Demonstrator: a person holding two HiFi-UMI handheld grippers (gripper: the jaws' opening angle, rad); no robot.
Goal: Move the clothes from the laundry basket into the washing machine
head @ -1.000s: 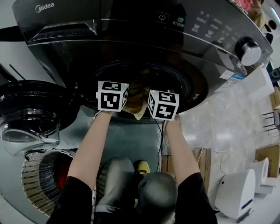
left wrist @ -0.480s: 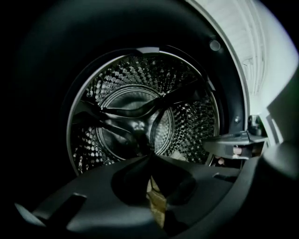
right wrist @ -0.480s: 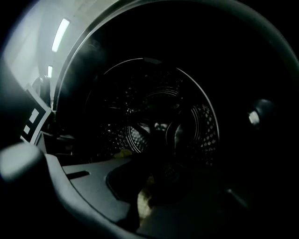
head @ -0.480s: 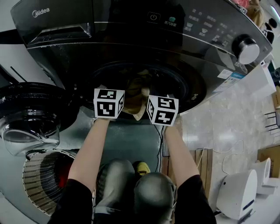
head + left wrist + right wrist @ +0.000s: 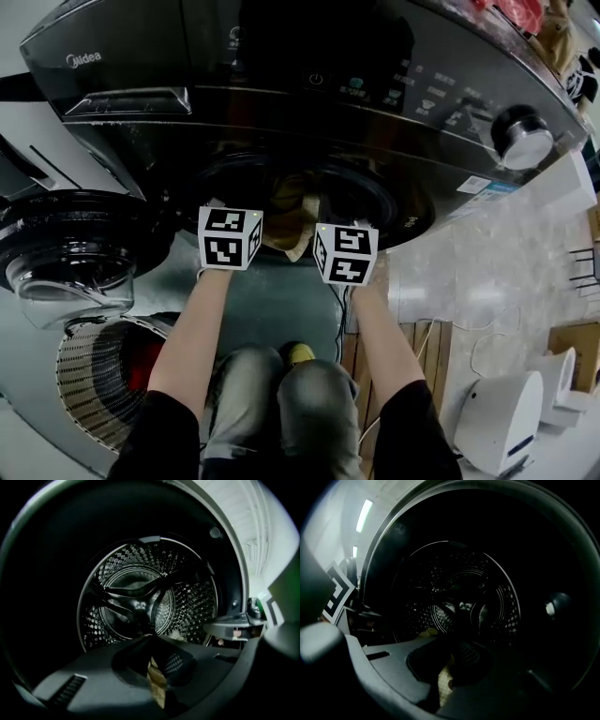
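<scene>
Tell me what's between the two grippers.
A tan garment, held by both the left gripper and right gripper, bridges them at the washing machine's opening; the head view shows it.

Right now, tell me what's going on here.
A person crouches at the open washing machine, a tool in each hand. The left tool and right tool are both shut at the drum's mouth, either side of a tan cloth draped over its lip. Whether they pinch it is unclear. The laundry basket at the person's left holds a red garment.
</scene>
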